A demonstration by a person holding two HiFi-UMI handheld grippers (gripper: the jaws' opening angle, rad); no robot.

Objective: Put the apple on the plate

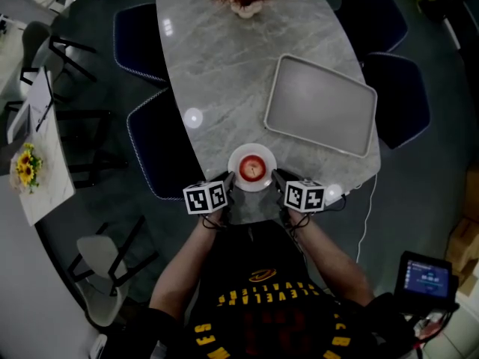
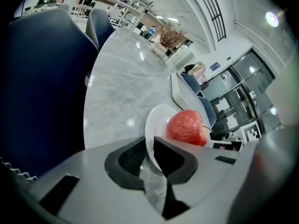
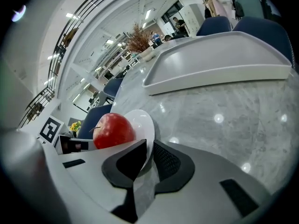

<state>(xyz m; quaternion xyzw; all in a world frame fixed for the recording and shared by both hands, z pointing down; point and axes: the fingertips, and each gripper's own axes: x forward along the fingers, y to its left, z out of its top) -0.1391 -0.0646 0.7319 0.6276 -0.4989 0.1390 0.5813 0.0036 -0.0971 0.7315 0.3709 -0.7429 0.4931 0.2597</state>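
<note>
Pinching the plate [image 1: 252,187] by opposite sides of its rim, the left claw [image 2: 150,147] and the right claw [image 3: 149,154] each have their jaws pressed onto the thin white edge. The apple [image 1: 253,168] already sits at the plate's middle, by the near edge of the surface [image 1: 224,73], short of the grey tray [image 1: 320,105]. Handling this well probably means moving both claws together and level. The apple is round and could roll, and a rim grip this shallow may slip if either side tilts or twists.
</note>
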